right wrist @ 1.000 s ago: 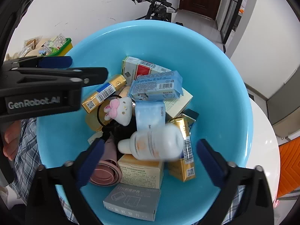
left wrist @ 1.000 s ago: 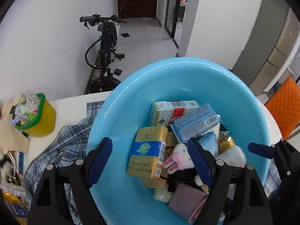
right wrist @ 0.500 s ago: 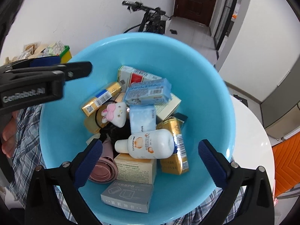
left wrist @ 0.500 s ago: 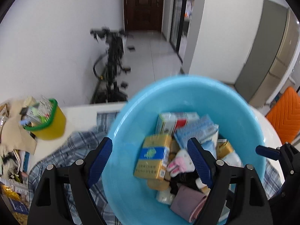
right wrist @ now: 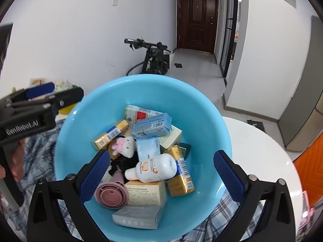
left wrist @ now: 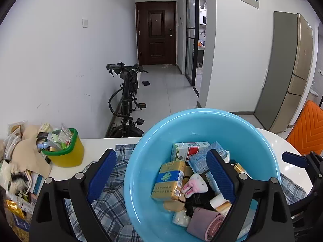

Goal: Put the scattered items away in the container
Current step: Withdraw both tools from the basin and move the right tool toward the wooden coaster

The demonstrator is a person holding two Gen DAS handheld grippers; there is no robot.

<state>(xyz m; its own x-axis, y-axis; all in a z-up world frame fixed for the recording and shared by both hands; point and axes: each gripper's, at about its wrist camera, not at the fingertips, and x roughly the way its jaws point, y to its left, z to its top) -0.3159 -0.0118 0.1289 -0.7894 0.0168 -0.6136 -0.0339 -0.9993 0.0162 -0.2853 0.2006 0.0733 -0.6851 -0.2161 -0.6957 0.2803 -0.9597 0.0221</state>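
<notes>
Basin (right wrist: 84, 121) sits on the checked cloth (left wrist: 113, 207) on the tabletop (right wrist: 260, 151), heaped with items. Left tongs (left wrist: 161, 173) are opening, right tongs (right wrist: 161, 175) gape, both empty. Probably finished; next, check for strays.

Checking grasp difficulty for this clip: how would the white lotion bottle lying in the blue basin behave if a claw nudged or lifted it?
The white lotion bottle lies on its side atop boxes, so a nudge would likely roll it. Its smooth, rounded plastic probably makes it slippery between pads. It looks rigid and fairly light, unlikely to break.
</notes>
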